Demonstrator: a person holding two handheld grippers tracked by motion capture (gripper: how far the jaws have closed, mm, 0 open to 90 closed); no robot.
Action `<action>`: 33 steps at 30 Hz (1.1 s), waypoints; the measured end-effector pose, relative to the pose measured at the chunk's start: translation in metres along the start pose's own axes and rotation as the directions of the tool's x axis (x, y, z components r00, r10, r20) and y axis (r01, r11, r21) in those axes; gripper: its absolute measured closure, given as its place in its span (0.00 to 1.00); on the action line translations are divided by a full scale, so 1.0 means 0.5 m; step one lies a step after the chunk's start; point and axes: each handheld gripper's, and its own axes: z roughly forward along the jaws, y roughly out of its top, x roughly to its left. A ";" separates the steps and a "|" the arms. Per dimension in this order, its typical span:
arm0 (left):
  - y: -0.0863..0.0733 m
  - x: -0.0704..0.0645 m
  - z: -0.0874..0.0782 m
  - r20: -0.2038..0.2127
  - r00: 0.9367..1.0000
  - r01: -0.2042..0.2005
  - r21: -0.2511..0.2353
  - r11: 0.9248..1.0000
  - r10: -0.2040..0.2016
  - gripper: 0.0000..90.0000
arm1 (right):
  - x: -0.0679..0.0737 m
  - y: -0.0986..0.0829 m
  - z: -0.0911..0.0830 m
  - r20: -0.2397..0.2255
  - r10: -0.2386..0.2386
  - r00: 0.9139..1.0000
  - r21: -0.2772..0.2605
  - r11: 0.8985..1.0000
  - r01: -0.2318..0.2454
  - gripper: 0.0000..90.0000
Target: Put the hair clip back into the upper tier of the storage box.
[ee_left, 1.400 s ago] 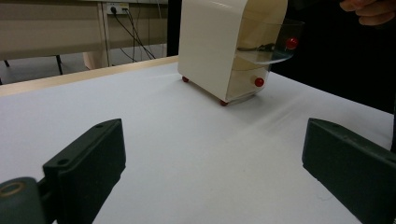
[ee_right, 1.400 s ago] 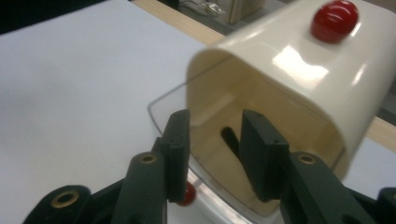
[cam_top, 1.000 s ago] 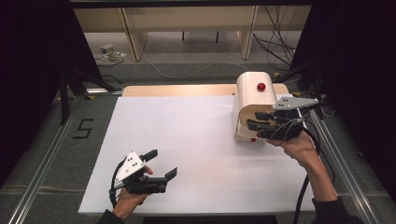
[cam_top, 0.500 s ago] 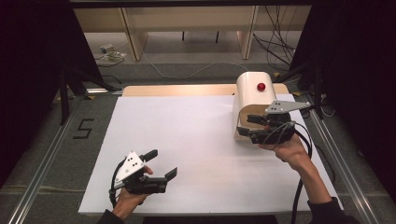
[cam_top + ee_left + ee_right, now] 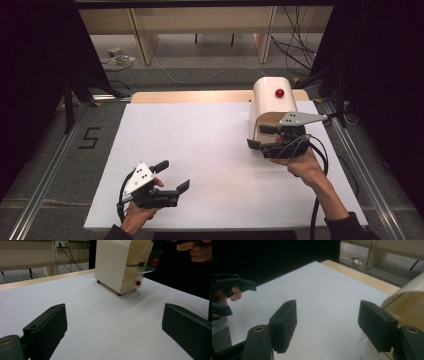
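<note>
White and smooth, the table top is a big flat sheet with a strip of pale wood along its far edge. On the far right side of it stands a cream box with a rounded top, shiny like plastic. It has a small red round knob on top and little red feet under it. In the left gripper view the front of the box shows a clear curved flap with a red dot on it, lifted partly up, and a drawer with a red knob under it. Something small and dark lies inside behind the flap, too small to tell what. The right gripper is black and blocky, with a grey three-cornered plate on top, and it is just in front of the box, near the flap. Its two jaws are spread apart and pinch nothing. The left gripper is low on the near left part of the table, well apart from the box. Its jaws are spread wide too, with only bare white table between them. A black cable hangs from each gripper.
</note>
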 end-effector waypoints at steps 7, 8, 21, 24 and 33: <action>0.000 -0.001 0.000 -0.001 1.000 -0.001 0.000 1.000 0.001 0.06 | 0.010 -0.003 0.003 -0.012 0.004 1.000 -0.036 0.999 -0.004 0.33; 0.000 0.000 0.000 0.000 1.000 -0.001 0.000 1.000 0.001 0.06 | 0.011 -0.004 0.004 -0.014 0.005 1.000 -0.039 0.999 -0.006 0.33; 0.000 0.000 0.000 0.000 1.000 0.001 0.000 1.000 -0.001 0.06 | 0.029 -0.021 0.012 -0.036 0.001 0.999 -0.088 0.996 -0.004 0.31; 0.000 0.000 0.000 0.000 1.000 0.002 0.001 1.000 -0.002 0.06 | 0.033 -0.022 0.014 -0.044 0.003 0.999 -0.091 0.996 -0.007 0.30; 0.000 0.000 -0.001 -0.001 1.000 0.000 0.002 1.000 0.000 0.06 | 0.043 -0.035 0.025 -0.048 0.004 0.999 -0.092 0.996 -0.009 0.29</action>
